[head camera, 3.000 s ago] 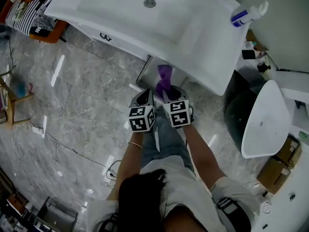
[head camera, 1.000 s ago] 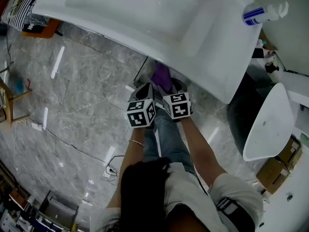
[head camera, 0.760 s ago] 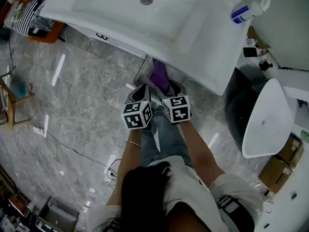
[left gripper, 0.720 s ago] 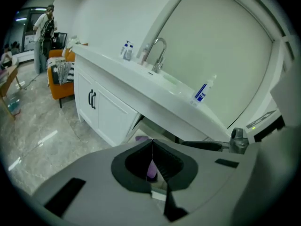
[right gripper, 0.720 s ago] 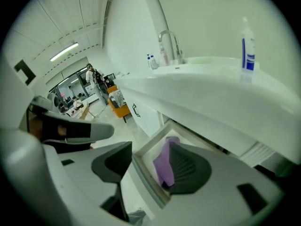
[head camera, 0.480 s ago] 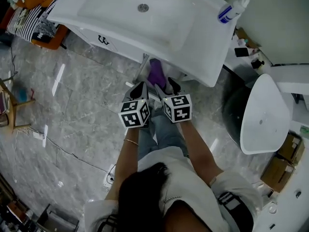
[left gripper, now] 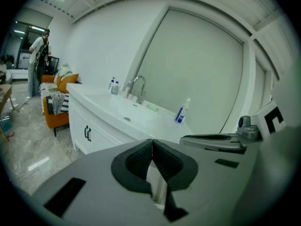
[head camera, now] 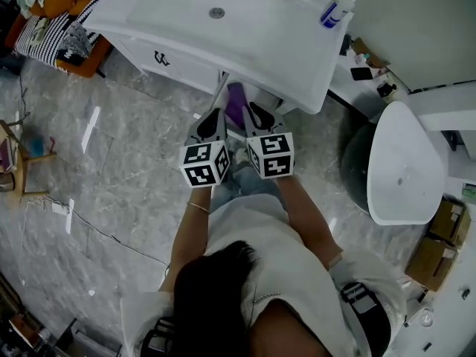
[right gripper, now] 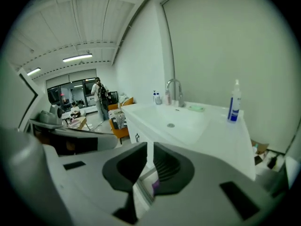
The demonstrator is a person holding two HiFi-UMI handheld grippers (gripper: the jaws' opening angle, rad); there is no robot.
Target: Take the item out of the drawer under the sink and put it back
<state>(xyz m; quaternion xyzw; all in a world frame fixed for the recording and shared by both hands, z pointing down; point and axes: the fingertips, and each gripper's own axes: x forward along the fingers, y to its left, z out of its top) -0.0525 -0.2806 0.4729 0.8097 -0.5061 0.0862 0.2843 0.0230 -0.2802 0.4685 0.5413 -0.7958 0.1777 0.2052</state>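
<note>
Two claws empty. Left gripper [left gripper: 152, 149] clenched, pads touching. Right gripper [right gripper: 149, 157] jaws just closing, down to slit, nothing between.

Purple item [head camera: 236, 104] lies in open drawer [head camera: 221, 88] under sink [head camera: 186, 13].

I judge item at rest, unheld. Next I either reopen and reach down, or push drawer shut.
</note>
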